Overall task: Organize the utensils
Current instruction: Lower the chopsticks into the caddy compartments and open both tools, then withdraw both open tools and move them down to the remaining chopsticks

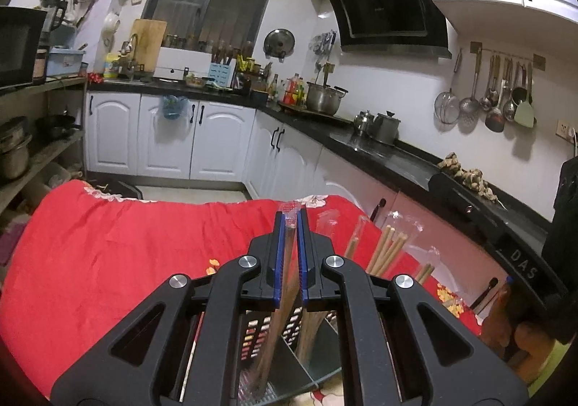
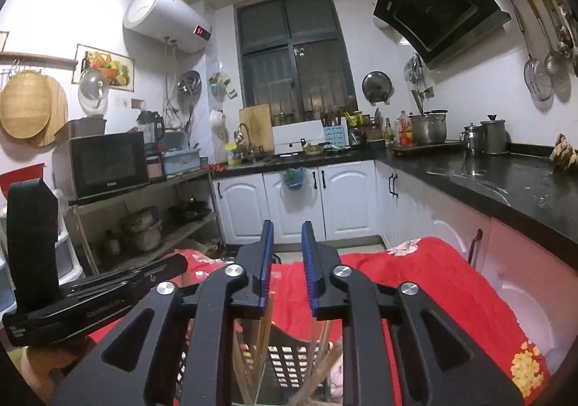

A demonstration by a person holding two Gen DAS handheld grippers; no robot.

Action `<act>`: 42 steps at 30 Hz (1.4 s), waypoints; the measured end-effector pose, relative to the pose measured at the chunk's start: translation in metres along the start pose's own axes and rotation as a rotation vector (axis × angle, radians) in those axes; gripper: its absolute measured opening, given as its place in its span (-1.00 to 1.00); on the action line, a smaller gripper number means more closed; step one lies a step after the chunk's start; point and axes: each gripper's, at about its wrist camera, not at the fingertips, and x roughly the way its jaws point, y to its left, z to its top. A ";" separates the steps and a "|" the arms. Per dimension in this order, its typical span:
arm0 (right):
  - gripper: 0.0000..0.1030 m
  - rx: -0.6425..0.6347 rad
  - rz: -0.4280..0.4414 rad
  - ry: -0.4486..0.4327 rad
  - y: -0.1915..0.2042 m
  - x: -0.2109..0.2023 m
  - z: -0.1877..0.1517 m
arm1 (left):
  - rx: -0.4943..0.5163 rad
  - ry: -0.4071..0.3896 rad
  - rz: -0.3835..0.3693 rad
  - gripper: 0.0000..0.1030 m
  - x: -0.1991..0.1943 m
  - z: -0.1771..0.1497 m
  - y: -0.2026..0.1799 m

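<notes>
My left gripper (image 1: 290, 216) is shut on a plastic-wrapped pair of wooden chopsticks (image 1: 289, 261), held upright with the lower end down in a black slotted utensil holder (image 1: 258, 330) on the red cloth. Several more chopsticks (image 1: 388, 252) in clear wrappers stand in the holder to the right. My right gripper (image 2: 287, 236) is open and empty above the same holder (image 2: 285, 359). Wooden chopsticks (image 2: 318, 370) stand inside it below the blue fingers. The left gripper's black body (image 2: 90, 294) shows at the left of the right wrist view.
A red flowered cloth (image 1: 126, 261) covers the table. White cabinets (image 1: 166, 138) and a black countertop (image 1: 404, 156) with pots run along the back and right. A shelf with a microwave (image 2: 108, 164) stands at the left.
</notes>
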 end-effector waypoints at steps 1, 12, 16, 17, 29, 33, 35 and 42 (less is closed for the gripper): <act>-0.60 0.004 0.000 0.008 0.000 -0.002 0.000 | -0.003 0.007 -0.004 -0.91 0.000 -0.001 0.000; -0.08 0.019 -0.039 0.137 -0.011 -0.023 0.002 | -0.031 0.005 -0.020 0.03 -0.022 0.005 -0.004; 0.15 0.030 -0.033 0.182 -0.013 -0.030 0.000 | -0.049 0.025 0.017 0.34 -0.026 0.007 -0.004; 0.16 0.025 -0.034 0.190 -0.013 -0.031 0.000 | -0.054 0.028 0.023 0.41 -0.027 0.007 -0.003; 0.55 0.003 -0.003 0.207 -0.004 -0.062 -0.001 | -0.071 0.014 0.041 0.79 -0.059 0.003 -0.010; 0.60 0.010 0.012 0.217 -0.005 -0.072 -0.003 | -0.075 0.009 0.040 0.79 -0.072 -0.004 -0.015; 0.62 0.005 0.016 0.226 -0.005 -0.077 -0.005 | -0.079 0.014 0.039 0.79 -0.075 -0.006 -0.018; 0.64 0.003 0.015 0.241 -0.007 -0.091 -0.012 | -0.076 0.031 0.037 0.79 -0.082 -0.018 -0.025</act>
